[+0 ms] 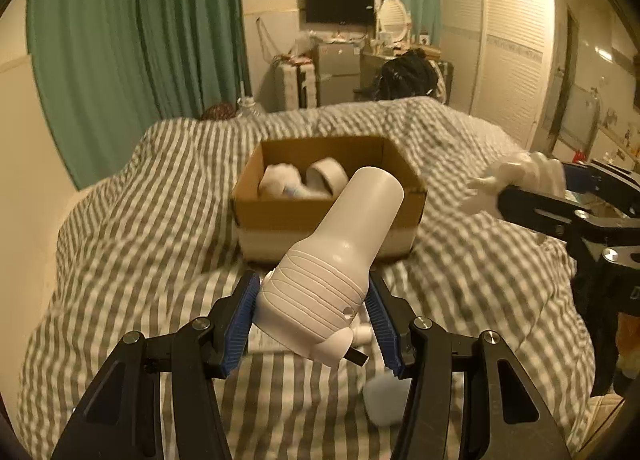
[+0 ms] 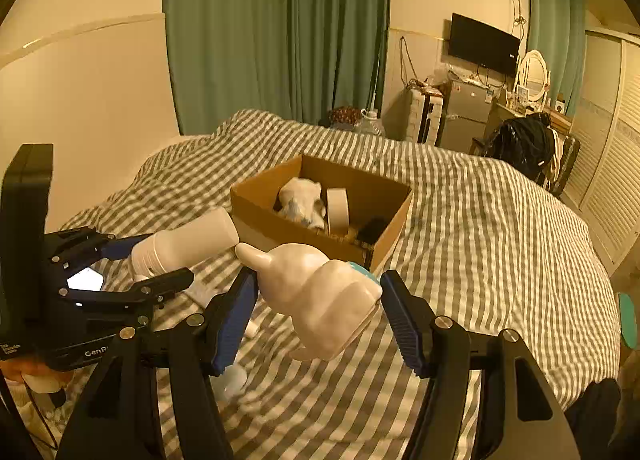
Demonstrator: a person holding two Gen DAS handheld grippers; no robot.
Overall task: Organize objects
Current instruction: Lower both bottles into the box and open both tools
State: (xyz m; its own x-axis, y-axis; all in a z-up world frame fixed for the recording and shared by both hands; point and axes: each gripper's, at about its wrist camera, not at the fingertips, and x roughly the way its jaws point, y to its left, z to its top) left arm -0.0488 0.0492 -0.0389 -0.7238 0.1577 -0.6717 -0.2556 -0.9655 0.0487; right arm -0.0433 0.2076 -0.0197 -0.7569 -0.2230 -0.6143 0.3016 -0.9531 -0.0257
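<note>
My left gripper (image 1: 312, 300) is shut on the ridged lower part of a white plastic bottle (image 1: 348, 236), which tilts up toward an open cardboard box (image 1: 320, 216) on the striped bed. The box (image 2: 394, 224) holds a tape roll (image 2: 338, 208), a soft white item (image 2: 302, 196) and something dark (image 2: 374, 228). My right gripper (image 2: 320, 292) is shut on a cream swirl-shaped bottle (image 2: 320, 296) with a teal end, held above the quilt just before the box. In the right wrist view the left gripper (image 2: 156, 260) with its white bottle (image 2: 184, 242) is at the left.
A grey-and-white striped quilt (image 1: 120, 244) covers the bed. A small white object (image 1: 384, 400) lies on it under the grippers. A wall and a green curtain (image 2: 276, 28) stand left of the bed; a fridge (image 2: 466, 116), a dresser and a louvred wardrobe (image 1: 512, 52) are beyond it.
</note>
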